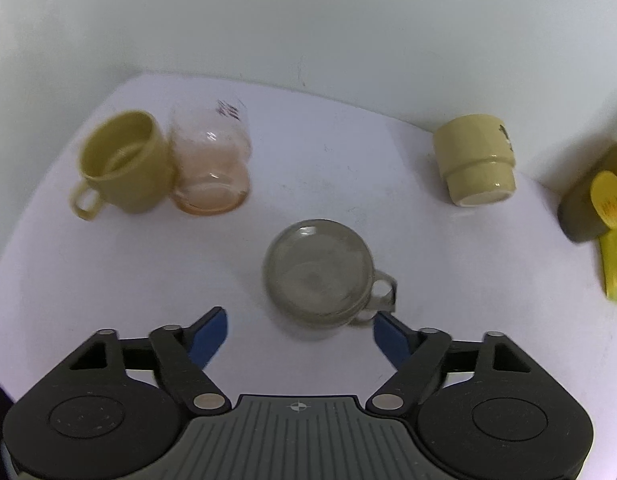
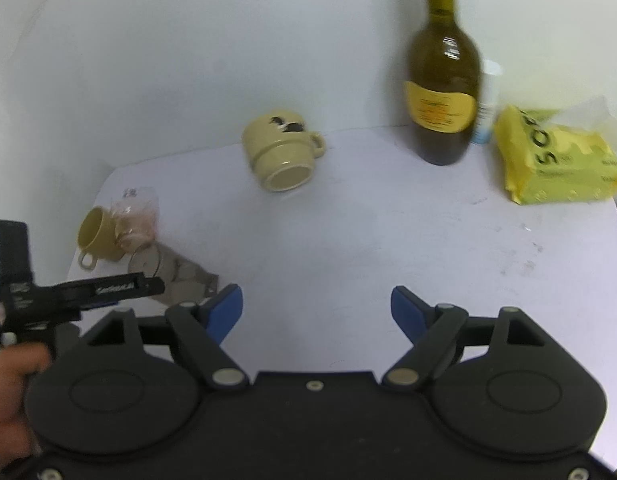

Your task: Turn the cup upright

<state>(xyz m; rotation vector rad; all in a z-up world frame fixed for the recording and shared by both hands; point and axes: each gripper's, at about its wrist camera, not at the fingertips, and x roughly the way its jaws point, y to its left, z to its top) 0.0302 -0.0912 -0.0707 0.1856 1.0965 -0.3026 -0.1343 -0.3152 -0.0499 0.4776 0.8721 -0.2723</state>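
Note:
A grey glass mug (image 1: 318,276) stands upside down on the white table (image 1: 308,168), base up, handle to the right. My left gripper (image 1: 300,330) is open just in front of it, blue fingertips on either side of its near edge, not touching. The mug shows at the left in the right wrist view (image 2: 176,270), partly behind the left gripper's body. A cream mug (image 1: 474,160) is tipped with its base toward me; it also shows in the right wrist view (image 2: 282,158). My right gripper (image 2: 316,312) is open and empty over bare table.
An upright olive mug (image 1: 124,162) and a clear pinkish glass (image 1: 210,162) stand together at the far left. A dark wine bottle (image 2: 442,80) and a yellow packet (image 2: 556,156) stand at the back right. White walls close the back and left.

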